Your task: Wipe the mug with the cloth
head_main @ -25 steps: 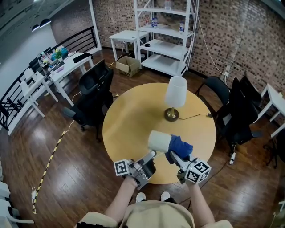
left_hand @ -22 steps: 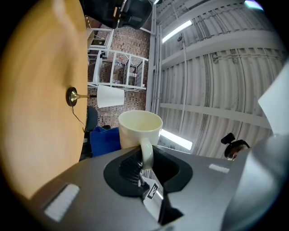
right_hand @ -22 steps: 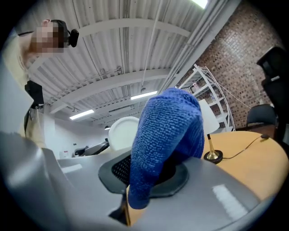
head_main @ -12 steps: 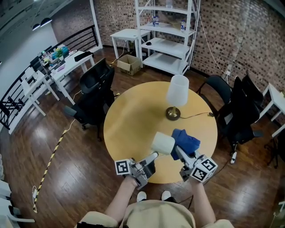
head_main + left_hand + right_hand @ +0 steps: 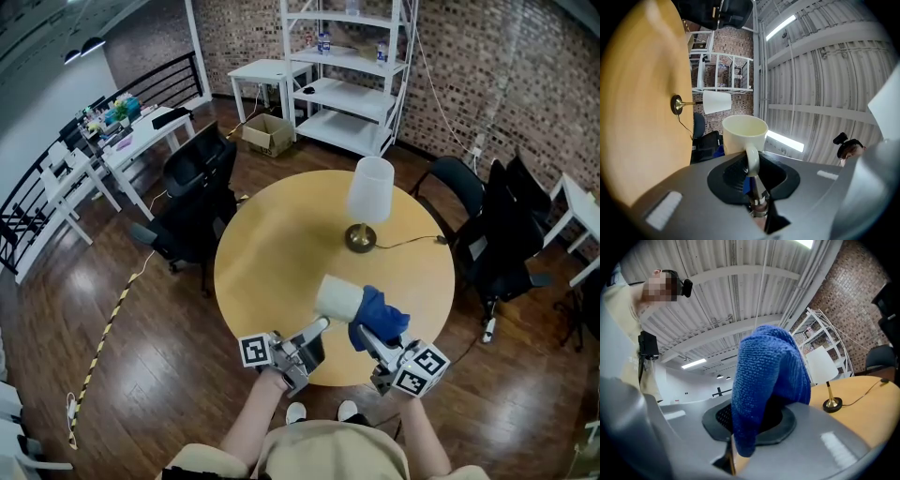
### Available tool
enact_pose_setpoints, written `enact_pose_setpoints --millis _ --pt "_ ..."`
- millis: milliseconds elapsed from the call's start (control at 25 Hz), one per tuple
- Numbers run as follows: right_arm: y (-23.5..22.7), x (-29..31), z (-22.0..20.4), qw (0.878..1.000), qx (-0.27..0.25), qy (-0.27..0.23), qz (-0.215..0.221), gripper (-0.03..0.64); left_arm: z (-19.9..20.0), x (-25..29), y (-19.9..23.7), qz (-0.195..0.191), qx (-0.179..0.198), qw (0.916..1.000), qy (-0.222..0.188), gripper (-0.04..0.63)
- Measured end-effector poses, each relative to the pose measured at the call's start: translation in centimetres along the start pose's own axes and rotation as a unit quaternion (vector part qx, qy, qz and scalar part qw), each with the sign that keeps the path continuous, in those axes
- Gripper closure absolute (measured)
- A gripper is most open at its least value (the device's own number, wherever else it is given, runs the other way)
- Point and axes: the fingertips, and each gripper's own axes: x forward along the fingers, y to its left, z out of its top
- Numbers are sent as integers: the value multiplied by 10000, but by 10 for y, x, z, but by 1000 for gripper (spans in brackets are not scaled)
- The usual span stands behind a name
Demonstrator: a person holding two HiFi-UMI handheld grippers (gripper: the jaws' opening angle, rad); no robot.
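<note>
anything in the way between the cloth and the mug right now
Nothing visible. The left gripper holds the mug by its handle, and the cloth in the right gripper sits right beside it with no gap showing.

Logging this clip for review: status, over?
Left claw shut on handle of cream ceramic mug. Right claw shut on blue terry cloth, beside the mug. White-shaded brass lamp stands clear.

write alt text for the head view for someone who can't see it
Seen from above, a person holds a cream mug by its handle in the left gripper and a bunched blue cloth in the right gripper, the cloth against the mug's side, over a round yellow table. A white-shaded lamp stands on the table.
</note>
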Motion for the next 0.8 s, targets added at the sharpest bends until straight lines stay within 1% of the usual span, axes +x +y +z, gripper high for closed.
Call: enact_pose_setpoints --millis 160,240,320,440,560,640,720,800 --pt "-4 -1 -21 9997 225 83 -102 565 -1 -1 0 11 -4 10000 29 552" --pt "-11 -1 -34 9989 352 235 -177 565 -1 -1 -2 4 -4 10000 30 547" --pt "-25 -6 -42 9970 651 291 -295 565 -2 -2 -2 44 70 10000 50 541" --pt "-46 -19 -35 9931 1109 16 -390 565 -7 -3 2 282 393 9986 202 541" --pt "-50 -21 -28 9930 1131 -62 -346 565 -10 -4 6 537 741 9951 385 545" --pt "-54 -25 -26 9924 1127 -116 -481 565 -13 -4 11 751 995 9907 554 545" --pt "-58 -30 -25 9915 1113 -160 -648 565 -15 -5 16 982 1311 9835 771 545" --pt "-59 -34 -25 9918 1041 -123 -728 565 -18 -6 21 1118 1512 9776 941 545"
